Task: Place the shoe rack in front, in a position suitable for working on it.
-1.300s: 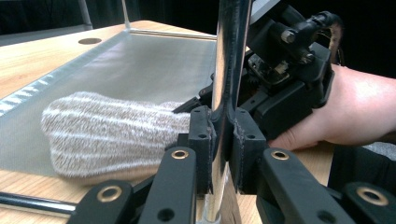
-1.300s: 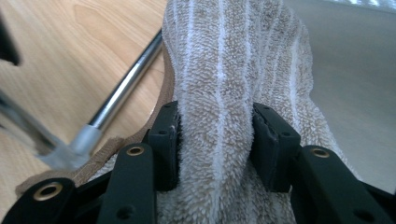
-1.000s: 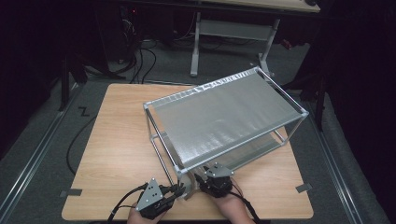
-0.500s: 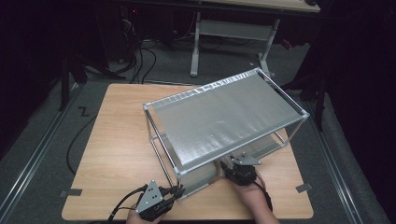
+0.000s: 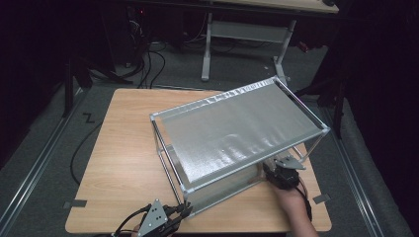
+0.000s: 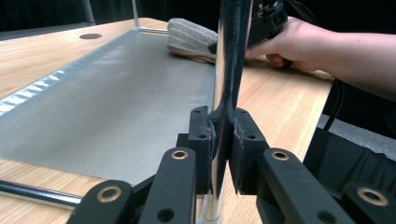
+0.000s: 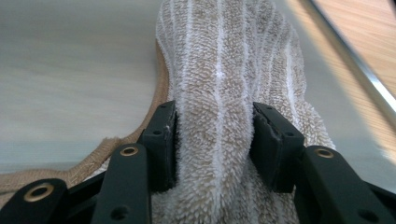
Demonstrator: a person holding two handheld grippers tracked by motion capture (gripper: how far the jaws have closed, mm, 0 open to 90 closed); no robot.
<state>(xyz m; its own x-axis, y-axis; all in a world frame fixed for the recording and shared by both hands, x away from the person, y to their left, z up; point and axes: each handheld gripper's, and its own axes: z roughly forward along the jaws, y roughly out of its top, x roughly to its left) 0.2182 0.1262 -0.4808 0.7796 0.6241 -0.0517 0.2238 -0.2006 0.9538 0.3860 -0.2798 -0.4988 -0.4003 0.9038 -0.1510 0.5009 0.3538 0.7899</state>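
A metal rack with two grey mesh shelves [image 5: 237, 133] stands on the wooden table [image 5: 123, 148]. My left gripper [image 6: 223, 140] is shut on the rack's shiny front corner post [image 6: 229, 56], low down near the table's front edge [image 5: 185, 210]. A beige towel with white stripes [image 7: 224, 70] lies on the lower shelf [image 7: 70, 70]. My right gripper [image 7: 215, 140] is shut on a raised fold of it, pads pressed into the pile. From above, that gripper [image 5: 276, 173] reaches under the top shelf at the rack's front right end. The left gripper view shows the towel [image 6: 189, 39] and the right hand [image 6: 299, 44] beyond the post.
The rack takes up the table's right half at a slant. Bare wood lies to its left. A chrome rail [image 7: 350, 60] edges the lower shelf beside the towel. Cables trail over the floor at left, and a white table frame [image 5: 247, 34] stands behind.
The right hand and its gripper have slid to the right along the rack's front, from near the left gripper to the rack's right end. The left gripper has stayed on the post.
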